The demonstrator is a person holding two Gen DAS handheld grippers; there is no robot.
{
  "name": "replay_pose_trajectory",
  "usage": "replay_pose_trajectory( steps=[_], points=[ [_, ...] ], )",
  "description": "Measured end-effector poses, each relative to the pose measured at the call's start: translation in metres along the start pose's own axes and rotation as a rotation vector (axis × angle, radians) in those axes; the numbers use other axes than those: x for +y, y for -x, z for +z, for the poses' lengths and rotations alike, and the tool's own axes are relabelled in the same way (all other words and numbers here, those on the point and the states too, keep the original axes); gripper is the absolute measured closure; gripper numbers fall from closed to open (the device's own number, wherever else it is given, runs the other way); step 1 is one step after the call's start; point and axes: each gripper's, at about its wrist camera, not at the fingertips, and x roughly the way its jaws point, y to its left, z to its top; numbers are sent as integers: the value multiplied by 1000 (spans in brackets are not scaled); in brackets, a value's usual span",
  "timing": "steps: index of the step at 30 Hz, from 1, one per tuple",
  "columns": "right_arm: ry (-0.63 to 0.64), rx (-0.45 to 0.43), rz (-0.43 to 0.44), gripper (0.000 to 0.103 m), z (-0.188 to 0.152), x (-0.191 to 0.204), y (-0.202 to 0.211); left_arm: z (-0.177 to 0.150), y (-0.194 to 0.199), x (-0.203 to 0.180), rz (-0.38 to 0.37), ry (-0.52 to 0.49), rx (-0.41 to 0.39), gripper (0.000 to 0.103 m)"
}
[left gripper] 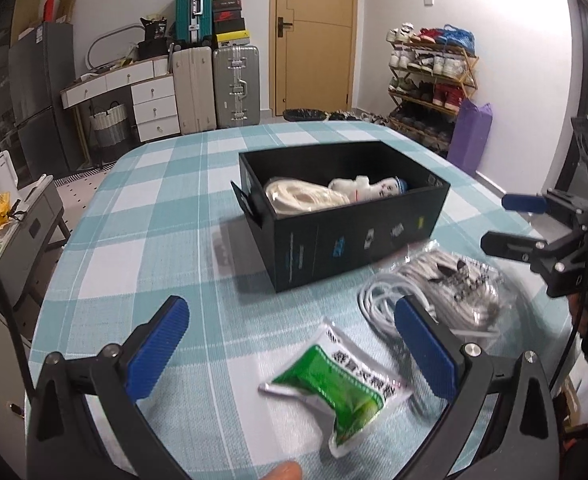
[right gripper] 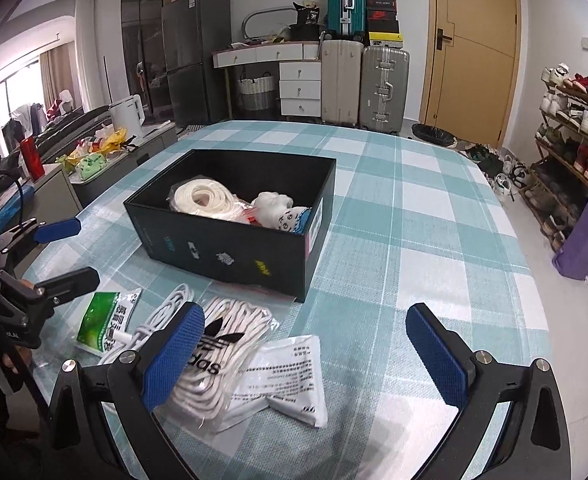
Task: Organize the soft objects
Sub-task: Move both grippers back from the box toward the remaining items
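A black box [left gripper: 357,240] [right gripper: 198,240] stands on the checked table and holds a cream rope coil [left gripper: 305,198] [right gripper: 202,198] and a white plush toy [left gripper: 369,188] [right gripper: 278,210]. My left gripper [left gripper: 294,344] is open, low over a green and white sachet [left gripper: 333,388] [right gripper: 102,322]. A white cable coil [left gripper: 381,304] [right gripper: 162,316] lies beside a clear bag of white laces [left gripper: 457,292] [right gripper: 222,356]. My right gripper [right gripper: 305,356] is open, above the laces bag and a white paper packet [right gripper: 290,372]. It also shows in the left wrist view [left gripper: 505,224].
The table's teal checked cloth [left gripper: 154,216] [right gripper: 433,220] spreads around the box. Beyond the far edge stand suitcases [left gripper: 218,84], a white drawer desk [left gripper: 150,100], a door [left gripper: 313,32] and a shoe rack [left gripper: 433,76]. A grey side cabinet [left gripper: 22,232] is at the left.
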Motion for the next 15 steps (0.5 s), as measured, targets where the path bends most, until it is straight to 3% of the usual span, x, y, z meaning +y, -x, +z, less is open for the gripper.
replay_pose_trajectory(
  steps=[15],
  points=[
    [-6, 16, -21, 1, -14, -5, 11, -17, 2, 0, -41, -37, 73, 0]
  ],
)
